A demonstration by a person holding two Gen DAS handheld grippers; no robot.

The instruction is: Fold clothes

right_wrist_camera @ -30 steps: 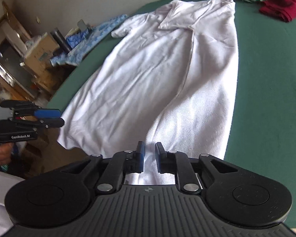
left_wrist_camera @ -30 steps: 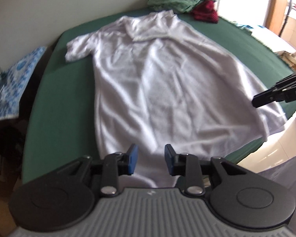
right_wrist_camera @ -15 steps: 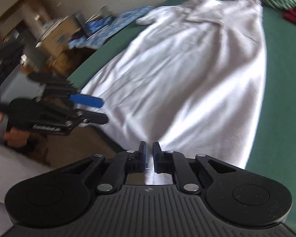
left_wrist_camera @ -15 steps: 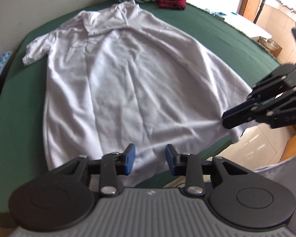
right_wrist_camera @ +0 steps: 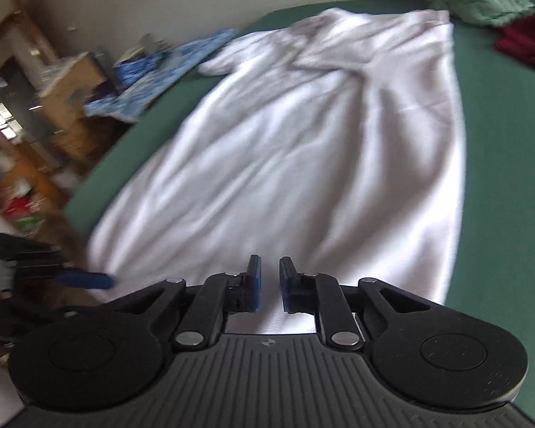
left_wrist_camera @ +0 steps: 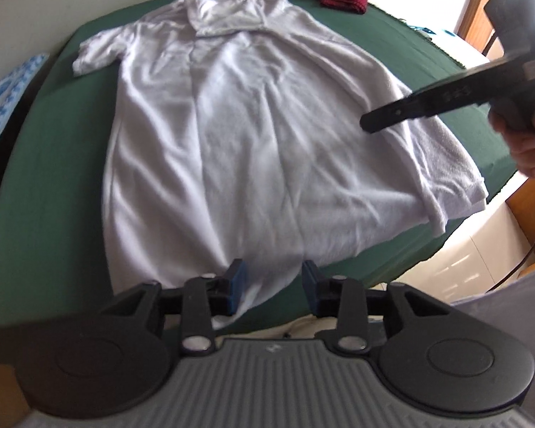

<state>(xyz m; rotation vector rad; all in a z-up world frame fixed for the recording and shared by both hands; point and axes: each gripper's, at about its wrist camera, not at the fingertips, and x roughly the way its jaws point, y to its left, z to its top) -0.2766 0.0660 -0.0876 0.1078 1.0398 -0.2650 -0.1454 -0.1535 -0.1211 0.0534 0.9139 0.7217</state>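
Left gripper [left_wrist_camera: 271, 281] angled steeply down, jaws part open and just widened, nothing pinched between them, right gripper [right_wrist_camera: 267, 283] tilted down, jaws narrowly apart and just opening, nothing clamped, hand [left_wrist_camera: 528, 139] wrapped round its handle

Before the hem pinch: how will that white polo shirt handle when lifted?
Probably floppy: the white polo shirt lies creased on the green cover, its hem drooping over the edge. Likely light, thin knit. A lift at one point by the left hand-held gripper would likely bunch it, not raise it flat.
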